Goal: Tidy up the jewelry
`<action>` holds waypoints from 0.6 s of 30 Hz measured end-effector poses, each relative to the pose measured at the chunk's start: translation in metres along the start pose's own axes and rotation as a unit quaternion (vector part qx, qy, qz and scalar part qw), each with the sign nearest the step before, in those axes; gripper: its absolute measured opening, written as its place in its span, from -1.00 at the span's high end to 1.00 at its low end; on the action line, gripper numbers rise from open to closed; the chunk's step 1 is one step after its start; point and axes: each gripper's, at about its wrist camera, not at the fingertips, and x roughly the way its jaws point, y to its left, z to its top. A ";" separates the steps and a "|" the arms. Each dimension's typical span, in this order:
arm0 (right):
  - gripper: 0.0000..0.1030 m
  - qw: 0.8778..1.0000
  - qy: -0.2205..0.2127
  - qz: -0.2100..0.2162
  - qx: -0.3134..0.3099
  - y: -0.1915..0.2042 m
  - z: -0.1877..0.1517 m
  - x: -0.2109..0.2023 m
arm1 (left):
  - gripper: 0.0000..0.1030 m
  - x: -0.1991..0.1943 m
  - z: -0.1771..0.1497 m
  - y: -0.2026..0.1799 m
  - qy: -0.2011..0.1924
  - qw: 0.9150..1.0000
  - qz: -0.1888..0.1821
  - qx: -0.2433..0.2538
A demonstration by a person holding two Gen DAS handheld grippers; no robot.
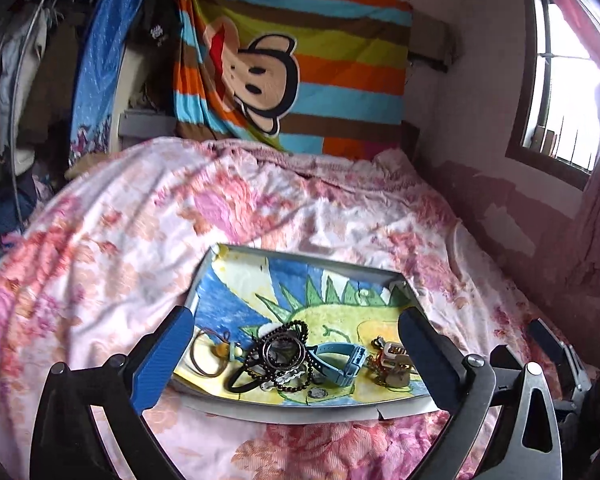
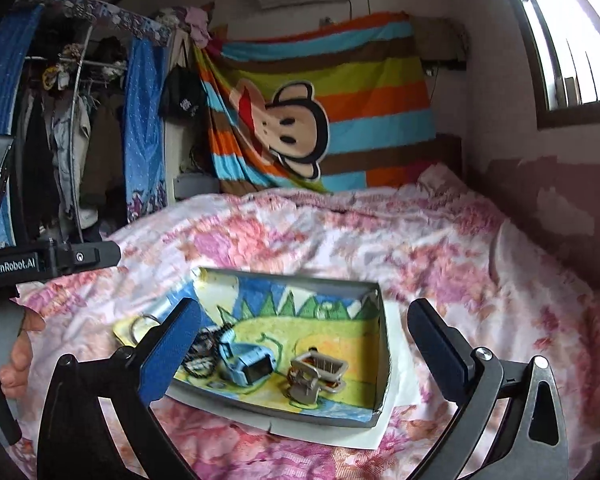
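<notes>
Both tools hung spread wide and empty above the tray's [image 1: 216, 258] near edge on the bed [image 1: 100, 240], the left tool [image 1: 296, 356] nearer the beads [image 1: 288, 334] and blue watch [image 1: 340, 360], the right tool [image 2: 304, 352] nearer the metal clip [image 2: 318, 372].

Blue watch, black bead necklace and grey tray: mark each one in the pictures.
Blue watch [image 1: 342, 360]: left wrist view, on its strap.
Black bead necklace [image 1: 300, 330]: left wrist view, on the beaded loop's upper right curve.
Grey tray [image 2: 384, 352]: right wrist view, on its right wall.
</notes>
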 end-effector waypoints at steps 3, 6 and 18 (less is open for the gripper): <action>-0.97 1.000 -0.024 0.003 0.005 0.006 0.013 -0.031 | -1.00 -0.034 0.002 -0.003 -0.027 1.000 -0.001 0.013; -0.97 0.999 -0.044 0.013 0.021 0.009 0.020 -0.060 | -1.00 -0.069 -0.002 -0.008 -0.054 0.998 -0.002 0.029; -0.97 0.994 -0.094 0.010 0.062 0.022 -0.005 -0.148 | -1.00 -0.162 -0.042 -0.011 -0.089 0.993 0.024 0.072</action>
